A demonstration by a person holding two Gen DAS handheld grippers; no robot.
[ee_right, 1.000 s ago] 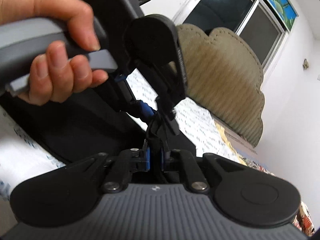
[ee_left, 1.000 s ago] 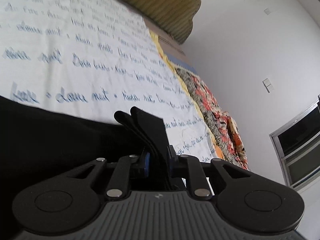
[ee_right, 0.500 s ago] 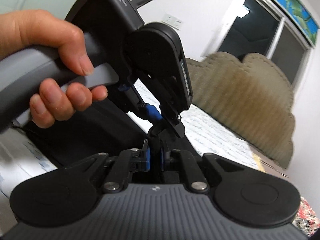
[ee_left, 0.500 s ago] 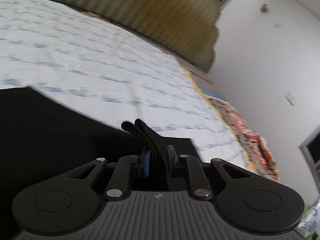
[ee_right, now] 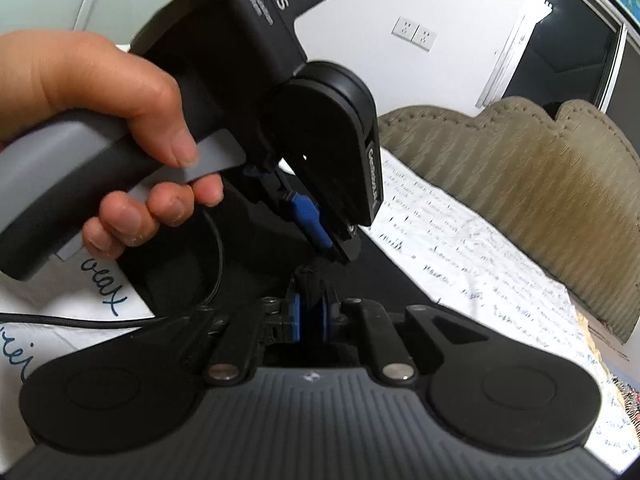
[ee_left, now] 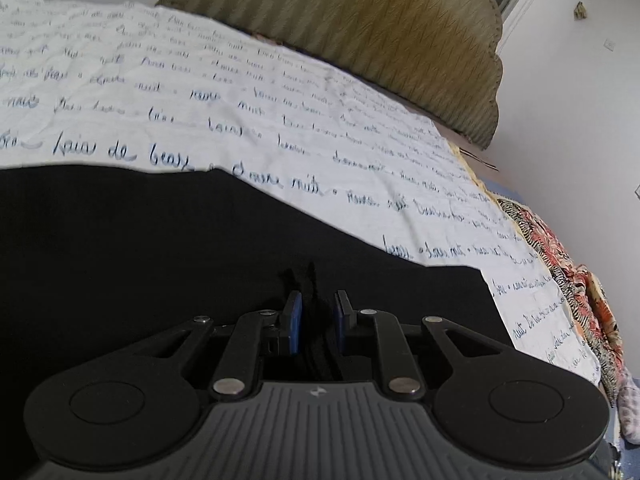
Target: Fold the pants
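My left gripper (ee_left: 316, 322) fingers pinching black pants (ee_left: 160, 248) edge, bottom middle of frame. My right gripper (ee_right: 310, 316) fingers also clamping pants, just beside left one. Pants lying flat on bed (ee_left: 240, 92), stretching away toward left of frame.

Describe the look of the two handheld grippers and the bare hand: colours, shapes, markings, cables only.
Both grippers share a ribbed grey body, black linkage arms with silver pivot pins, round black side discs and blue-padded fingers. The left gripper has a grey pistol handle, a black block lettered DAS in white, and a thin black cable. The person's left hand is bare, sleeveless.
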